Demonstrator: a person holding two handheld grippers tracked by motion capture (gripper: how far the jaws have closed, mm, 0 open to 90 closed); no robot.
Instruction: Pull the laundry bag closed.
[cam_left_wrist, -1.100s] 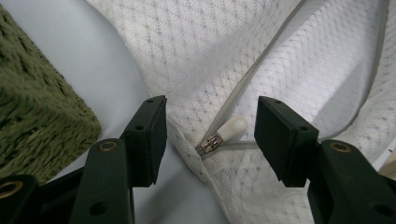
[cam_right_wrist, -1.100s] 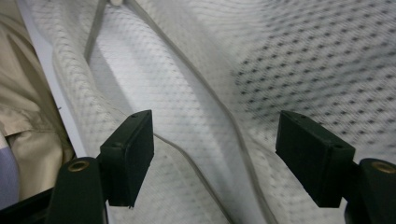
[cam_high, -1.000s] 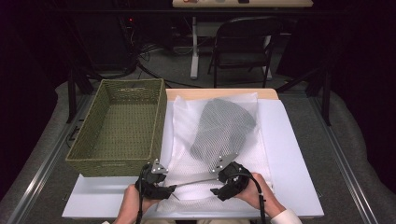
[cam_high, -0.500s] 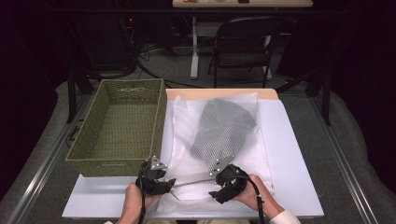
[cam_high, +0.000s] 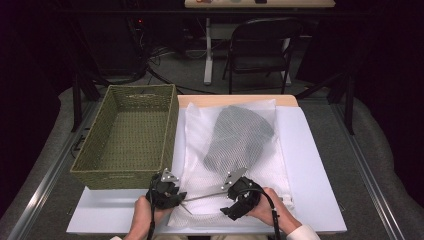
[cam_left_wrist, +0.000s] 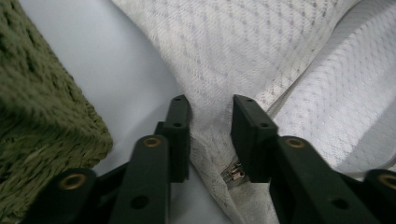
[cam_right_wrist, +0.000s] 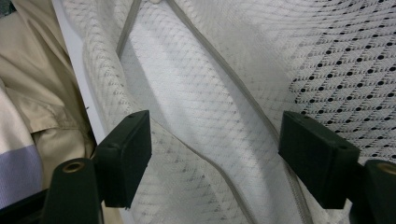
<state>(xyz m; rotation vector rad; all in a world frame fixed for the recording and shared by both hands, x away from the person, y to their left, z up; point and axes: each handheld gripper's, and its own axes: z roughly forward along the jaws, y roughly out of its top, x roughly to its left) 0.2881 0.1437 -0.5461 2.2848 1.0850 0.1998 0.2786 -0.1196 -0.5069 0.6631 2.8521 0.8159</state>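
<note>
My left gripper (cam_left_wrist: 210, 121) had drawn back toward the near edge, fingers narrowly parted around the mesh bag's (cam_high: 230, 150) zipper pull (cam_left_wrist: 235, 174), tugging the seam taut. My right gripper (cam_right_wrist: 215, 140), fingers wide apart, hovered over the bag's near-right corner on the surface (cam_high: 320, 165); zipping was probably beginning.

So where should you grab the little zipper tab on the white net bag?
Probably by the metal zipper pull itself, at the near left corner of the mesh bag. It lies flat at the end of the zipper line, so coming in low from the person's side with one finger on each face looks best. The left gripper already straddles that corner, jaws slightly apart.
</note>
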